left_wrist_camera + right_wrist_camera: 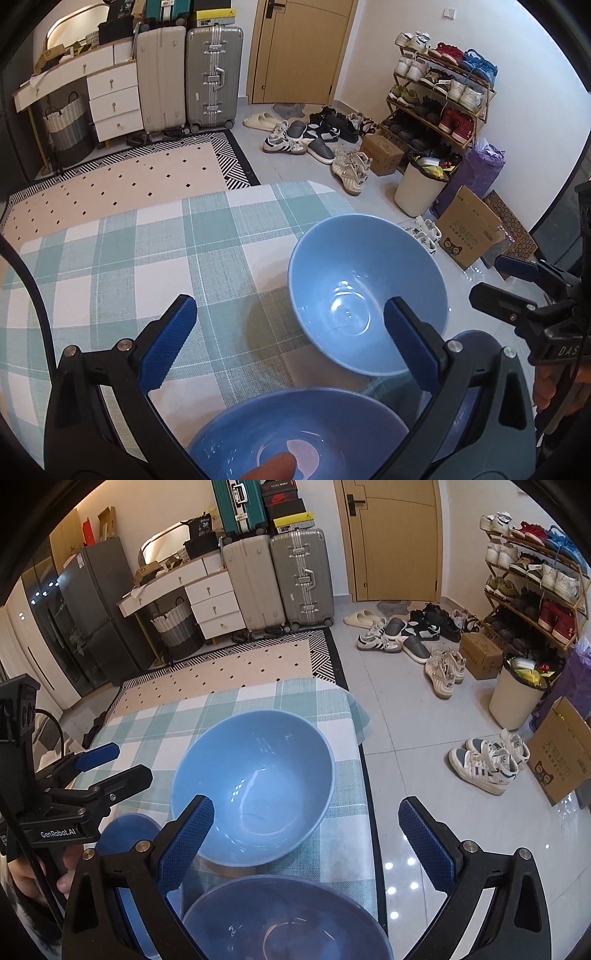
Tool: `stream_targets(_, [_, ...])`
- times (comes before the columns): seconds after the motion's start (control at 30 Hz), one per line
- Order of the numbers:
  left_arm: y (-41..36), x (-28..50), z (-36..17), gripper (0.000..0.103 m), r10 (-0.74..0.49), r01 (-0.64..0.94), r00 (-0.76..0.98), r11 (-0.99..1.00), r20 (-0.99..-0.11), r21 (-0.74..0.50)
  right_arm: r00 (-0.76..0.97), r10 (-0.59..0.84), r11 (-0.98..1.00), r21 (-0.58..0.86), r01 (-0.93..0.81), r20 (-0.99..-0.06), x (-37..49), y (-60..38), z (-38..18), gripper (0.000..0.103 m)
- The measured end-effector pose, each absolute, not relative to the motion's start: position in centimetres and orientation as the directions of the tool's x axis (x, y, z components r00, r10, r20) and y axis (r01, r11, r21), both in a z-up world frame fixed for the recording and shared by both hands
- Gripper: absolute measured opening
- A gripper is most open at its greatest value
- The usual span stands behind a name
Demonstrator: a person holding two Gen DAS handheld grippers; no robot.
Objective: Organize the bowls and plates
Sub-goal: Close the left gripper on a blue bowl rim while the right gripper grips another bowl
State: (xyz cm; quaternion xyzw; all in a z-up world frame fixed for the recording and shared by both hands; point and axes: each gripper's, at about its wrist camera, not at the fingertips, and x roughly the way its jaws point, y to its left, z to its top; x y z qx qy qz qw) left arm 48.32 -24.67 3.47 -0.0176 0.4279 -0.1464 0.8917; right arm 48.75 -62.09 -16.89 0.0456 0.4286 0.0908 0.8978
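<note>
Two claws, both spread wide and empty, flank a light-blue bowl point(255, 786) on the checked bench point(110, 266): at 12 o'clock of the right claw point(306, 838), 1 o'clock of the left claw point(291, 343).

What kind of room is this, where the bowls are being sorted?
Most likely the entrance area of a home. A shoe rack full of shoes stands near a wooden door, suitcases line the wall, and the blue bowls sit on a table with a checked cloth.
</note>
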Motion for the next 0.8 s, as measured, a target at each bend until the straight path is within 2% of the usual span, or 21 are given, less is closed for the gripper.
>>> stream_targets(0.27, [-25.0,49.8,0.9,0.099,-0.27,0.243,0.558,0.957,-0.784,-0.156,0.576,0.206,0.979,0.161,-0.128,-0.791,50.4,-61.6,-19.1,0.102])
stream_targets(0.4, [-25.1,50.5,-0.2,0.091,-0.274,0.254,0.543,0.955,-0.794,-0.156,0.562,0.21,0.977,0.164,-0.133,-0.8,50.9,-61.3,-20.0,0.101])
stream_targets(0.5, [-25.3,50.8,-0.9,0.083,-0.272,0.262,0.537,0.954,-0.798,-0.148,0.546,0.215,0.977,0.169,-0.134,-0.81,51.2,-61.2,-20.7,0.093])
stream_targets(0.57, [-25.6,50.9,-1.3,0.075,-0.269,0.275,0.528,0.951,-0.806,-0.138,0.53,0.22,0.975,0.174,-0.136,-0.819,51.6,-61.1,-21.2,0.08])
stream_targets(0.7, [-26.0,51.0,-2.1,0.059,-0.283,0.303,0.502,0.943,-0.817,-0.14,0.514,0.223,0.974,0.171,-0.146,-0.828,51.7,-60.7,-21.8,0.072])
stream_targets(0.8, [-26.2,51.1,-2.5,0.052,-0.293,0.311,0.49,0.939,-0.821,-0.15,0.508,0.222,0.974,0.163,-0.157,-0.832,51.6,-60.3,-22.0,0.063])
